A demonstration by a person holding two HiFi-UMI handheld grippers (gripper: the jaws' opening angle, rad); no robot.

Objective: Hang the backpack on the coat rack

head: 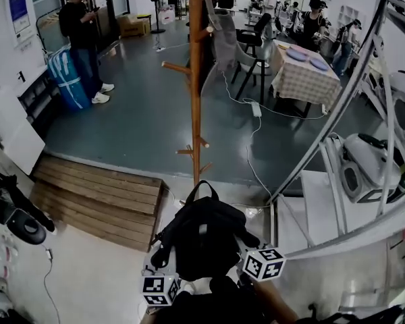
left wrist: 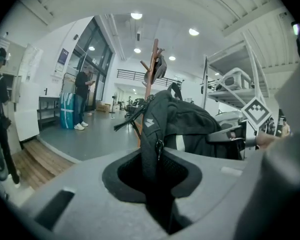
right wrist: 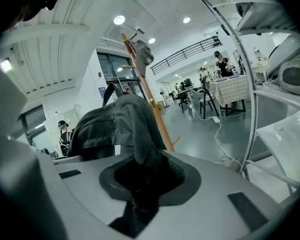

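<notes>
A black backpack (head: 202,238) hangs between my two grippers, low in the head view and just short of the wooden coat rack (head: 195,79). My left gripper (head: 165,279) is shut on the pack's left side. In the left gripper view its jaws (left wrist: 157,184) pinch a black strap of the backpack (left wrist: 182,124). My right gripper (head: 254,256) is shut on the right side, and the right gripper view shows the pack's fabric (right wrist: 120,121) clamped in the jaws (right wrist: 142,181). The rack (right wrist: 151,109) stands right behind the pack. In the head view the pack hides both sets of fingertips.
A grey garment (head: 223,39) hangs on the rack's upper pegs. A wooden ramp (head: 101,194) lies to the left and a slanted metal shelf frame (head: 337,133) stands to the right. A white cable (head: 253,147) runs across the floor. A person (head: 84,39) stands far left, a checked table (head: 304,73) far right.
</notes>
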